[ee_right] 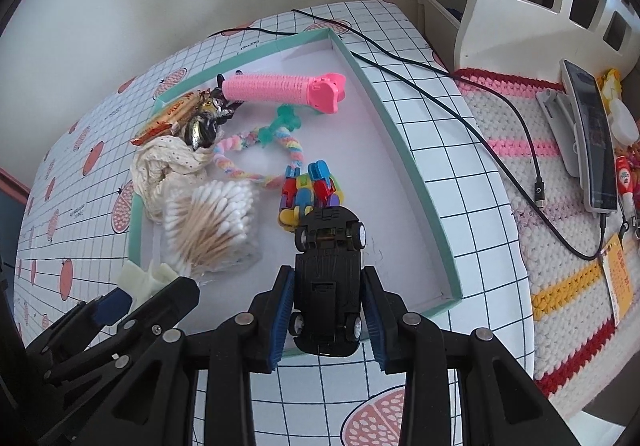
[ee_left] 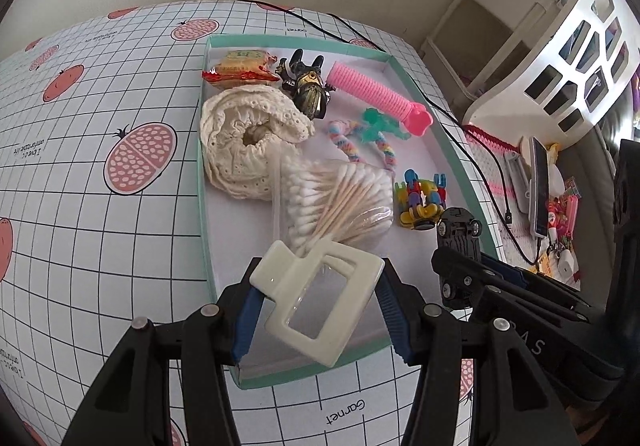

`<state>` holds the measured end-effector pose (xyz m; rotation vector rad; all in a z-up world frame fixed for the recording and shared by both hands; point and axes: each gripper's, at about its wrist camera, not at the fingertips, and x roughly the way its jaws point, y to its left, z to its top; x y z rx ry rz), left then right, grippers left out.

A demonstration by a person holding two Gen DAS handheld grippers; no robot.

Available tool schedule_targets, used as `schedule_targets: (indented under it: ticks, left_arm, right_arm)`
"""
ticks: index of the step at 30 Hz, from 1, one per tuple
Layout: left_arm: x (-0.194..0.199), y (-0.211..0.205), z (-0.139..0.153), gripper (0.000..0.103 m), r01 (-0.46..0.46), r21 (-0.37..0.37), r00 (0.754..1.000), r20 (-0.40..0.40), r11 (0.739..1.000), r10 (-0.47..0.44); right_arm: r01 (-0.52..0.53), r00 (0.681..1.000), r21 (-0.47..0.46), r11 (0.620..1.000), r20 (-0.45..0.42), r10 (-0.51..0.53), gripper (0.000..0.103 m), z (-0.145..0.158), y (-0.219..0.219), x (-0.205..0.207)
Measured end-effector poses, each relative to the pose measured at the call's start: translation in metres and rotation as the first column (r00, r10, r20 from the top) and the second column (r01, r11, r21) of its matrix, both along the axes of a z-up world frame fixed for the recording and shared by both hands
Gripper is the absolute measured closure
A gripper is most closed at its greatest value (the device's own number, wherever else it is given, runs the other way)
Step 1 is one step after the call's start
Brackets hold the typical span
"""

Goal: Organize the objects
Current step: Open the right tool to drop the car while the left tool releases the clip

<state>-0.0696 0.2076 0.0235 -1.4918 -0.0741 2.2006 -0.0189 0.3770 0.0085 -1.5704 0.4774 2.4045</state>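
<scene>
A shallow mint-rimmed tray (ee_left: 202,182) (ee_right: 404,150) lies on the checked tablecloth. My left gripper (ee_left: 318,310) is shut on a cream rectangular hair clip (ee_left: 320,298), held over the tray's near end; the clip (ee_right: 140,278) shows at lower left in the right wrist view. My right gripper (ee_right: 328,298) is shut on a black toy car (ee_right: 328,282), belly up, above the tray's near right corner; the car (ee_left: 460,234) shows in the left wrist view too. In the tray lie a bag of cotton swabs (ee_left: 340,202) (ee_right: 212,222), a cream lace cloth (ee_left: 244,142), a pink roller (ee_right: 280,90), and a colourful block toy (ee_right: 308,194).
A snack packet (ee_left: 240,70), a dark beetle toy (ee_left: 308,90) and a rainbow cord with a green clip (ee_left: 372,130) fill the tray's far end. A black cable (ee_right: 460,114) crosses the table to a crocheted mat (ee_right: 560,246) bearing a phone (ee_right: 592,134). A white basket (ee_left: 572,58) stands at right.
</scene>
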Motion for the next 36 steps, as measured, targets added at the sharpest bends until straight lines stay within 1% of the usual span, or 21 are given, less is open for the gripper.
schedule_targets:
  ticks: [7, 13, 17, 24, 32, 34, 35, 36]
  left_arm:
    - [0.000, -0.004, 0.008, 0.047, -0.002, 0.034, 1.000, -0.004, 0.999, 0.002]
    - [0.001, -0.007, 0.015, 0.046, -0.004, 0.040, 1.000, -0.025, 0.999, 0.005]
    - [0.001, -0.009, 0.017, 0.044, -0.003, 0.049, 0.999, -0.031, 0.999, 0.005]
    - [0.000, -0.012, 0.019, 0.043, -0.011, 0.052, 0.999, -0.040, 0.999, 0.013]
    - [-0.002, -0.020, 0.021, 0.043, -0.043, 0.054, 0.998, -0.048, 0.998, 0.045]
    - [-0.003, -0.022, 0.020, 0.041, -0.058, 0.046, 0.997, -0.053, 0.997, 0.060]
    - [-0.004, -0.024, 0.019, 0.037, -0.070, 0.039, 0.996, -0.056, 0.997, 0.072]
    - [-0.004, -0.027, 0.019, 0.036, -0.085, 0.030, 0.994, -0.060, 0.996, 0.087]
  right_arm:
    - [-0.008, 1.000, 0.007, 1.000, -0.026, 0.008, 0.067, 0.009, -0.005, 0.001]
    - [-0.014, 0.999, 0.012, 1.000, -0.046, 0.014, 0.067, 0.016, -0.009, 0.002]
    - [-0.015, 0.999, 0.013, 1.000, -0.048, 0.016, 0.067, 0.017, -0.009, 0.003]
    - [-0.017, 0.999, 0.014, 1.000, -0.046, 0.017, 0.067, 0.017, -0.010, 0.003]
    - [-0.024, 0.999, 0.017, 1.000, -0.037, 0.025, 0.067, 0.014, -0.012, 0.003]
    - [-0.028, 0.999, 0.018, 0.999, -0.034, 0.029, 0.066, 0.014, -0.013, 0.002]
    - [-0.029, 0.999, 0.018, 0.999, -0.033, 0.029, 0.065, 0.013, -0.013, 0.002]
    - [-0.028, 0.999, 0.016, 0.999, -0.031, 0.028, 0.061, 0.013, -0.013, 0.002]
